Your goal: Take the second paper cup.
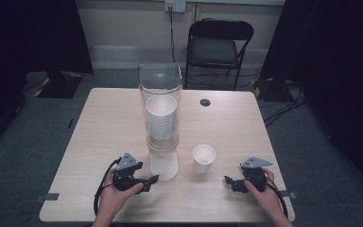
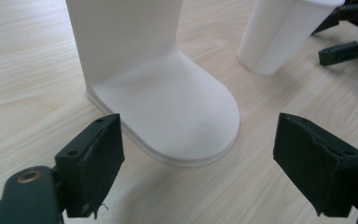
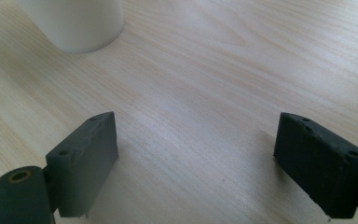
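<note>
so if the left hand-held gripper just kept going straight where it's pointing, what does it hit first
Probably the rounded white plastic base of the clear cup dispenser; it lies straight ahead of the open left hand-held gripper. The gap is hard to judge.

High view: fixed overhead, facing forward and down across the whole table (image 1: 104, 123). Gripper views: low, close to the tabletop; both share the paper cup (image 1: 203, 159) with the high view.

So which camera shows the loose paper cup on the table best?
The high view: the whole paper cup stands upright, open rim visible, between both grippers. The left gripper view catches its side at upper right, top cropped. The right gripper view shows its lower part only.
</note>
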`<act>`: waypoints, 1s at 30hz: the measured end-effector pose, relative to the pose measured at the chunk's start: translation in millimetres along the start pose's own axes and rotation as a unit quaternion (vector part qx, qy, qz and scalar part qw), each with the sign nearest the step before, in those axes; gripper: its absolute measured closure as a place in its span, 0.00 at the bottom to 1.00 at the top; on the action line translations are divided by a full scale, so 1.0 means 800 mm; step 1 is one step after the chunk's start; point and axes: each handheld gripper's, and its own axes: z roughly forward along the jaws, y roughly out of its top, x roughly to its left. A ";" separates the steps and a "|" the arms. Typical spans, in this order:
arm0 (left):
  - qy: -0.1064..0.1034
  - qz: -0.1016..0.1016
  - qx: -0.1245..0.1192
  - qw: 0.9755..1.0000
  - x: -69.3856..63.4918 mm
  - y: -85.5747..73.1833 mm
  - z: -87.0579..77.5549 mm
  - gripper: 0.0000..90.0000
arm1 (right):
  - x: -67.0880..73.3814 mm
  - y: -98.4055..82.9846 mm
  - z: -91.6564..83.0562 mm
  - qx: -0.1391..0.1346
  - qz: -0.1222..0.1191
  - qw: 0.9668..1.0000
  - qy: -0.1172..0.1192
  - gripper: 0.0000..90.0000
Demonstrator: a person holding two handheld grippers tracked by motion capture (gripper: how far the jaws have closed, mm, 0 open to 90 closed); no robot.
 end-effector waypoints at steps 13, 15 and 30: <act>-0.009 -0.013 -0.034 0.999 -0.004 0.038 0.003 0.19 | 0.000 0.000 0.000 0.000 0.000 1.000 0.000 0.14; -0.006 -0.011 -0.035 0.999 -0.005 0.047 0.003 0.20 | 0.000 0.000 0.000 0.000 0.000 1.000 0.000 0.14; -0.007 0.013 -0.051 0.999 -0.004 0.081 0.006 0.28 | 0.000 0.001 0.001 -0.001 -0.001 1.000 0.000 0.14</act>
